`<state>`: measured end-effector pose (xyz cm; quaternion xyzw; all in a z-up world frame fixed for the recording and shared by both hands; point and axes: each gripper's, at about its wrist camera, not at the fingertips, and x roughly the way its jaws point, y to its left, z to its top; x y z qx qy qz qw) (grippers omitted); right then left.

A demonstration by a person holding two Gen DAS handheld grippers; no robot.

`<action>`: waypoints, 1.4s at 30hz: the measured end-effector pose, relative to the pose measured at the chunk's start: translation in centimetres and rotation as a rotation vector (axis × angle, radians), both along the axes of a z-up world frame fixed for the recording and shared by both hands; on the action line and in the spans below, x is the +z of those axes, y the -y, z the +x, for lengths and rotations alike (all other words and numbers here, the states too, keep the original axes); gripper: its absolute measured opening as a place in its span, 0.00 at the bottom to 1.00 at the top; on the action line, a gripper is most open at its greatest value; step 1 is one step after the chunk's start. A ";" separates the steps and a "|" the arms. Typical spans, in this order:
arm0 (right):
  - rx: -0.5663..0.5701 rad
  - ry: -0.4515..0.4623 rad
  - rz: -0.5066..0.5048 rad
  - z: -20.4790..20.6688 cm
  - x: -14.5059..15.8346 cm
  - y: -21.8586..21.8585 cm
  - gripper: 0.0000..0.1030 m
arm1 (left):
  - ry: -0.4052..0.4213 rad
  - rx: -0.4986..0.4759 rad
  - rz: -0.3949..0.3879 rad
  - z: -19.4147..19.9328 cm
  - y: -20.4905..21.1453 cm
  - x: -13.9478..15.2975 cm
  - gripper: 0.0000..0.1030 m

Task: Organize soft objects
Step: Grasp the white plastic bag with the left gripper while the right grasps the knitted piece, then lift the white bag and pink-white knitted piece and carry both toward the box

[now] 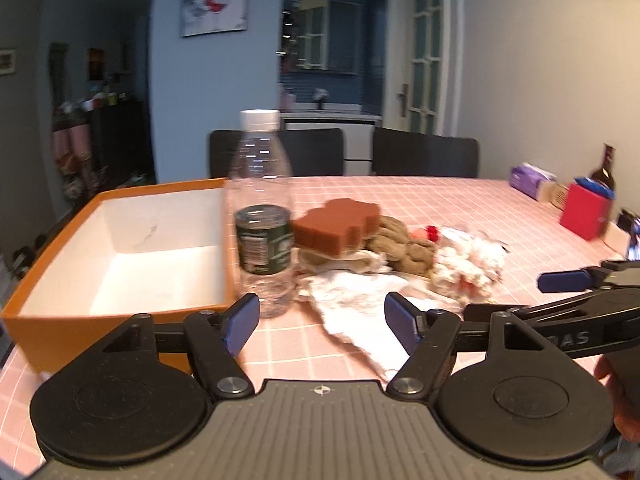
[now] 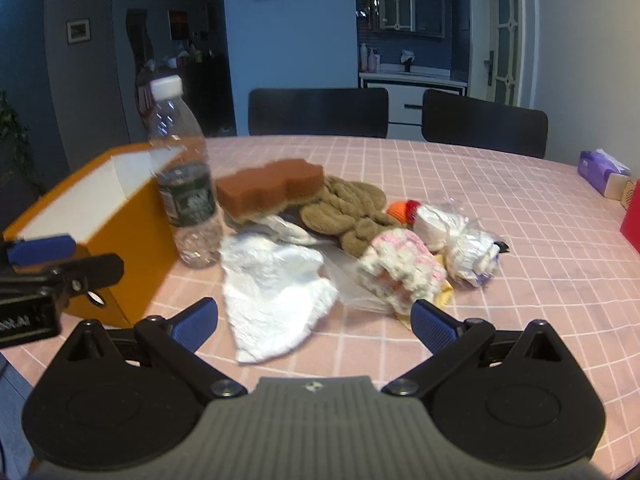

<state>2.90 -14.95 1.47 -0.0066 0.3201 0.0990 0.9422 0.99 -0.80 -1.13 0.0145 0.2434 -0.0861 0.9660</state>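
A pile of soft things lies mid-table: a brown sponge (image 2: 270, 188), a tan knitted cloth (image 2: 348, 216), a white crumpled cloth (image 2: 272, 292), a pink-white fluffy piece (image 2: 400, 268) and a white bundle in clear plastic (image 2: 460, 236). The sponge (image 1: 336, 228) and white cloth (image 1: 352, 304) show in the left wrist view too. An open orange box (image 1: 120, 248) with a white inside stands to the left, also in the right wrist view (image 2: 100, 216). My left gripper (image 1: 320, 322) is open and empty just before the white cloth. My right gripper (image 2: 314, 324) is open and empty over the cloth's near edge.
A clear plastic bottle (image 1: 262, 216) with a dark label stands between box and pile. A red box (image 1: 584, 212), a purple tissue pack (image 1: 528, 180) and a dark bottle (image 1: 604, 168) sit far right. Two black chairs (image 2: 320, 112) stand behind the pink checked table (image 2: 480, 184).
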 end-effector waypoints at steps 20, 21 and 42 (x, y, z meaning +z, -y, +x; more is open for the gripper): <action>-0.068 -0.041 -0.098 5.7 -5.4 3.8 0.65 | -0.296 -0.075 -0.106 10.0 3.4 -9.2 0.76; -0.070 -0.031 -0.109 6.2 -5.4 3.9 0.65 | -0.303 -0.063 -0.099 10.3 3.6 -9.5 0.74; -0.069 0.044 -0.130 4.3 -2.4 4.3 0.15 | -0.126 -0.122 -0.007 4.0 2.8 -3.6 0.05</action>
